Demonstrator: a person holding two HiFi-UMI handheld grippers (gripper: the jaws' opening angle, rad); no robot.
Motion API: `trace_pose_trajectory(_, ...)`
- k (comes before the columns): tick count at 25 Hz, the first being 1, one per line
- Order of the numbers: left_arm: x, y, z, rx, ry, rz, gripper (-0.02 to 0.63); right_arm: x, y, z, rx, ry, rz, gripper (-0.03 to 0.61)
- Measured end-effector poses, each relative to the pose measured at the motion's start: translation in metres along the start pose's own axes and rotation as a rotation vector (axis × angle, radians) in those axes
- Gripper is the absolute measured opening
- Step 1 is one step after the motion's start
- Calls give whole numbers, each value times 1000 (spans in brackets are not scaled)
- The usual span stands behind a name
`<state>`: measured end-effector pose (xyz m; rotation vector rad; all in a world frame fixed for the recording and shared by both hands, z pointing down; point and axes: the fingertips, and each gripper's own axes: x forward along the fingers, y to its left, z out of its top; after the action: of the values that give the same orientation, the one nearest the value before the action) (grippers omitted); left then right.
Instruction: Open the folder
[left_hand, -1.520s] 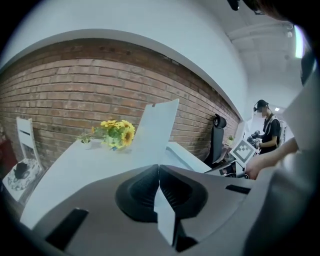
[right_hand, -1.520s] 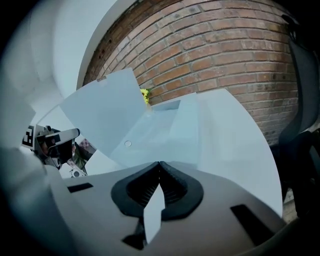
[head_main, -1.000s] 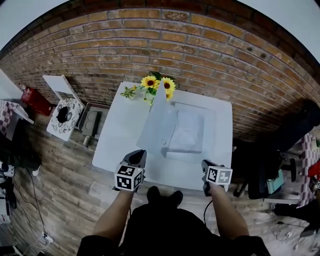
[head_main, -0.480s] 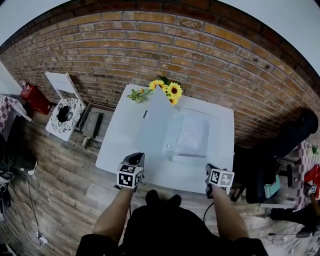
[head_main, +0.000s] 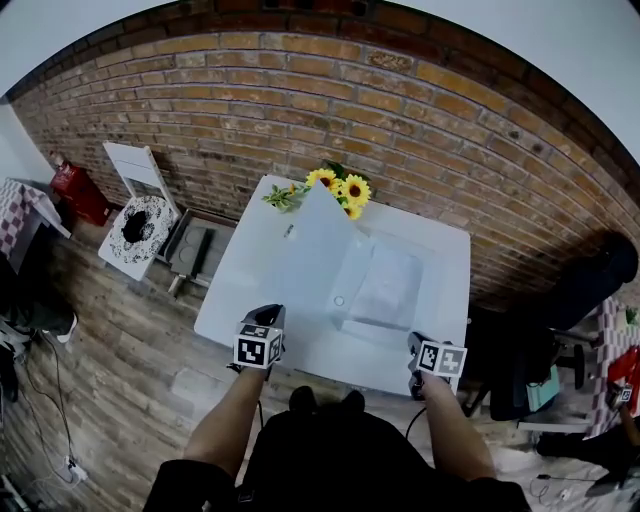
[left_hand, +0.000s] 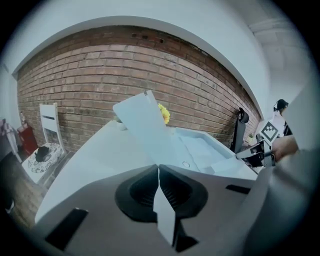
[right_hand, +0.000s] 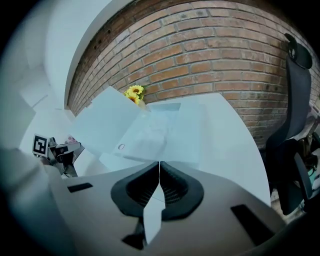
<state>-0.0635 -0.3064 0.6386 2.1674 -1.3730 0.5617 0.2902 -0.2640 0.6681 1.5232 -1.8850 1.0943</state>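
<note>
Since a second ago the cover (head_main: 310, 260) of the folder (head_main: 385, 285) swings from almost upright to a lower lean over the left half of the table (head_main: 445, 260), and the left gripper (head_main: 272, 312) comes down and nearer with it. The right gripper (head_main: 413, 343) keeps its place.

The table is white and stands against a red brick wall (head_main: 400, 120). Sunflowers (head_main: 345, 188) sit at its far edge, just behind the top corner of the cover. The floor (head_main: 130, 350) is wood planks. A white chair (head_main: 140, 195) stands to the left of the table, and a black office chair (right_hand: 295, 150) to the right.

The folder is pale and see-through and lies open on the right half of the table, with papers in it. Its cover rises from the left gripper (left_hand: 159, 167) towards the flowers.

Two bare forearms, left (head_main: 225, 430) and right (head_main: 455, 430), reach out from the near edge, each gripper tipped downward at the near side of the table. The left jaws are pressed together on the near end of the cover. The right gripper (right_hand: 159, 162) has its jaws together too, at the near right corner of the folder, which it seems to pinch.
</note>
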Motion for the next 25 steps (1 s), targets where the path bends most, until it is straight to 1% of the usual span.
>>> trace_pose_trajectory(5, -2, 2, 0, -10, 9, 60, 21, 3, -4, 4, -4, 8, 46, 20)
trace_pose_trajectory(8, -2, 1, -1, 1, 22, 85, 23, 2, -4, 10, -11, -12, 67, 20)
trace_pose_trajectory(12, -2, 0, 1, 20, 31, 105, 23, -9, 7, 36, -31, -91, 112, 15)
trace_pose_trajectory(15, -3, -2, 2, 24, 31, 111, 23, -21, 21, 57, -53, -163, 165, 15)
trace_pose_trajectory(19, -5, -2, 3, 14, 25, 119, 23, -43, 44, 88, -114, -269, 243, 14)
trace_pose_trajectory(22, -6, -3, 3, 12, 25, 121, 23, -57, 54, 103, -166, -326, 268, 14)
trace_pose_trajectory(25, -6, -2, 3, -8, 28, 125, 23, -63, 60, 112, -191, -357, 280, 14)
